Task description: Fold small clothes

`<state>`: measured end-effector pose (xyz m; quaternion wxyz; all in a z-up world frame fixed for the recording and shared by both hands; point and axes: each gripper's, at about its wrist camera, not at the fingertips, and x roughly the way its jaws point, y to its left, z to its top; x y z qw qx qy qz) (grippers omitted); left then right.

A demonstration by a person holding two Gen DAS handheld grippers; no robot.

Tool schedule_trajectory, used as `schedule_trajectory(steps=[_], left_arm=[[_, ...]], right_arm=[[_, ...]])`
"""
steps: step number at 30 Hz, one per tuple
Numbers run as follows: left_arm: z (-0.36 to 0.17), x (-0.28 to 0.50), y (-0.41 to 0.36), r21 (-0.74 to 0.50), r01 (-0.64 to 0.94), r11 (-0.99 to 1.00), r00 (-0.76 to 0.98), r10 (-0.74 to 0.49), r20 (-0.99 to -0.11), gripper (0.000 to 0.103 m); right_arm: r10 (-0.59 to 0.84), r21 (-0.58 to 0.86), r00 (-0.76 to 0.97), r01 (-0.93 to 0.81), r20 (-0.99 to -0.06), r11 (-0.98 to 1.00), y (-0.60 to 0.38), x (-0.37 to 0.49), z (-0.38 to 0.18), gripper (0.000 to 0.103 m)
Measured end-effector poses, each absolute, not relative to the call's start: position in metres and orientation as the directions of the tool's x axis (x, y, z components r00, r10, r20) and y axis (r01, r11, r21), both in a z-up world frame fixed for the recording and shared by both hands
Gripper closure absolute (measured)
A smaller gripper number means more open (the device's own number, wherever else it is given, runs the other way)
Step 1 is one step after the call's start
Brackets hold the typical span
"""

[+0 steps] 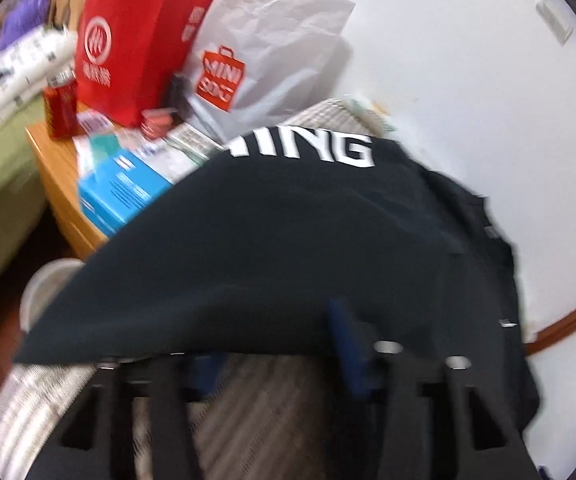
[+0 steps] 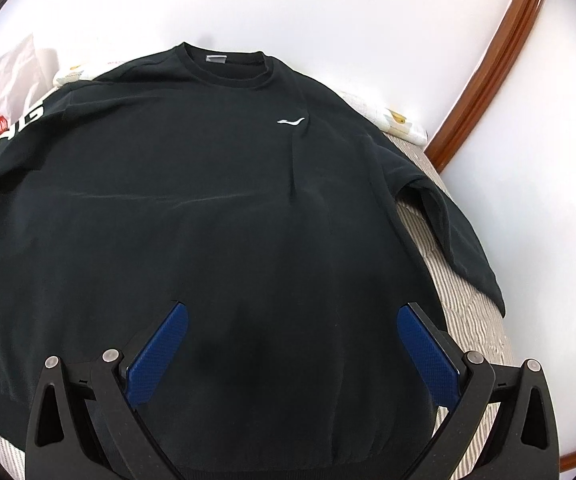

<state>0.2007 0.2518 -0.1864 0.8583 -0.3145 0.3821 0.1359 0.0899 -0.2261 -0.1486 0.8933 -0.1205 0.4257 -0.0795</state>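
A white wall (image 2: 327,0) fills the space beyond both tongs, with a curved wooden trim (image 2: 499,52) off to the right of the right tongs (image 2: 291,312). A striped cover (image 2: 459,304) lies under them, and the black sweatshirt (image 2: 228,200) is spread flat on it, front up, with its neck at the far end from the right tongs and its hem nearest them. The right tongs are released: their blue pads (image 2: 160,352) stand wide apart above the lower body of the sweatshirt, clamping nothing.

The left wrist view is blurred. The left tongs (image 1: 276,336) sit at an edge of the sweatshirt, which drapes across their fingers. One blue pad (image 1: 347,340) shows in front of the cloth, but I cannot tell whether they are clenched on it.

Beyond the left tongs and to their left stand a wooden table (image 1: 60,184), a red bag (image 1: 136,52), a pale paper bag (image 1: 272,40), a blue box (image 1: 124,196) and a red bottle (image 1: 62,108).

White lettering (image 1: 327,148) runs along the sleeve straight ahead of the left tongs. Ahead of the right tongs are a small white logo (image 2: 291,121) on the chest and a grey neck label (image 2: 216,59)
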Motion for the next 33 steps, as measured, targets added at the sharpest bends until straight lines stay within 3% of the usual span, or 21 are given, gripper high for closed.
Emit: schedule_trajectory(steps=[1, 4, 7, 12, 19, 23, 27, 30, 32, 33], left_arm=[[-0.186, 0.204, 0.254, -0.41, -0.487, 0.771, 0.657, 0.015, -0.754, 0.086], [-0.173, 0.209, 0.262, -0.389, -0.501, 0.773, 0.654, 0.044, -0.755, 0.094], [-0.141, 0.211, 0.256, -0.334, -0.495, 0.802, 0.68, 0.118, -0.724, 0.095], [-0.089, 0.232, 0.222, -0.289, -0.405, 0.867, 0.741, 0.127, -0.66, 0.095], [-0.05, 0.277, 0.113, -0.218, -0.143, 0.965, 0.804, -0.015, -0.595, 0.095], [-0.074, 0.305, 0.045, -0.189, 0.018, 0.982, 0.74, -0.14, -0.657, 0.095], [-0.116, 0.321, 0.007, -0.116, 0.063, 0.991, 0.65, -0.129, -0.749, 0.095], [-0.14, 0.322, 0.009, -0.128, 0.041, 0.991, 0.594, -0.127, -0.794, 0.094], [-0.143, 0.317, 0.015, -0.146, 0.014, 0.989, 0.572, -0.128, -0.81, 0.091], [-0.142, 0.313, 0.018, -0.161, 0.005, 0.987, 0.569, -0.135, -0.811, 0.083]], right_arm=[[-0.247, -0.284, 0.622, 0.04, -0.743, 0.958, -0.227, 0.091, -0.15, 0.0], [-0.24, -0.268, 0.622, 0.05, -0.745, 0.962, -0.238, 0.094, -0.15, 0.0], [-0.217, -0.235, 0.631, 0.057, -0.745, 0.97, -0.25, 0.094, -0.148, 0.0], [-0.191, -0.192, 0.649, 0.07, -0.737, 0.979, -0.27, 0.091, -0.142, 0.0], [-0.191, -0.148, 0.656, 0.121, -0.73, 0.982, -0.311, 0.083, -0.138, 0.0], [-0.209, -0.127, 0.636, 0.172, -0.743, 0.977, -0.339, 0.077, -0.143, 0.0], [-0.248, -0.136, 0.61, 0.224, -0.753, 0.965, -0.361, 0.068, -0.149, 0.0], [-0.268, -0.146, 0.603, 0.243, -0.752, 0.959, -0.372, 0.063, -0.151, 0.0], [-0.27, -0.144, 0.602, 0.249, -0.752, 0.958, -0.376, 0.061, -0.152, 0.0], [-0.264, -0.139, 0.603, 0.247, -0.753, 0.959, -0.376, 0.061, -0.152, 0.0]])
